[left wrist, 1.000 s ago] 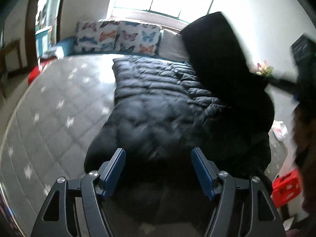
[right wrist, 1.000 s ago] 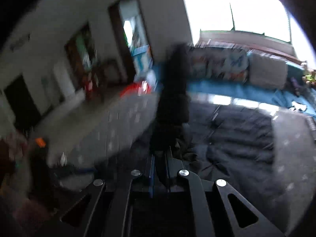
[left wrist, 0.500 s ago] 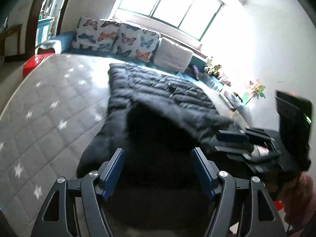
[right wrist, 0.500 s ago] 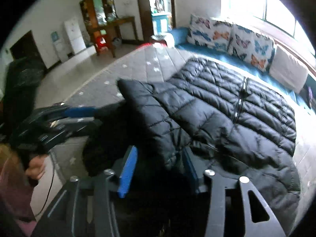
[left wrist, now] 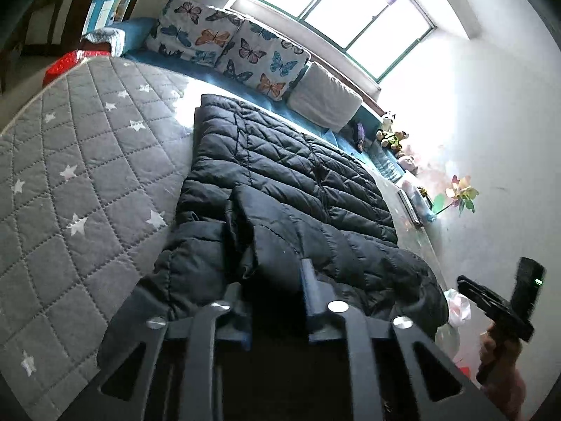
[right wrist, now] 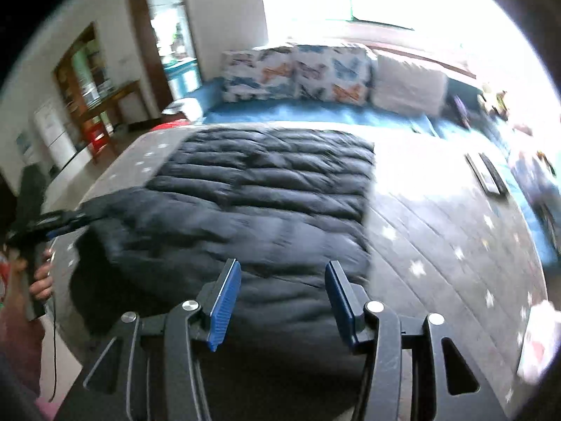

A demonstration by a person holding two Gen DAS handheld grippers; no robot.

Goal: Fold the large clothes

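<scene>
A black quilted puffer jacket (left wrist: 280, 175) lies spread on the bed, one part folded over its middle. My left gripper (left wrist: 273, 277) is shut on a bunched fold at the jacket's near edge. From the right wrist view the left gripper (right wrist: 66, 219) is at the far left, gripping the jacket's (right wrist: 263, 189) corner, with a hand on its handle. My right gripper (right wrist: 283, 270) hangs open just above the jacket's near end, with nothing pressed between its blue pads. In the left wrist view the right gripper (left wrist: 498, 301) is off to the right, clear of the cloth.
The bed has a grey quilted cover with white stars (left wrist: 70, 175). Butterfly cushions (left wrist: 228, 42) and a white pillow (left wrist: 326, 94) line the far side under the window. Soft toys (left wrist: 389, 133) and a pinwheel (left wrist: 459, 193) stand by the right wall. Two flat dark items (right wrist: 487, 175) lie on the bed.
The right gripper laid the raised part of the jacket down, let go, opened and swung off to the right. The left gripper went from open to shut on the jacket's near edge.
</scene>
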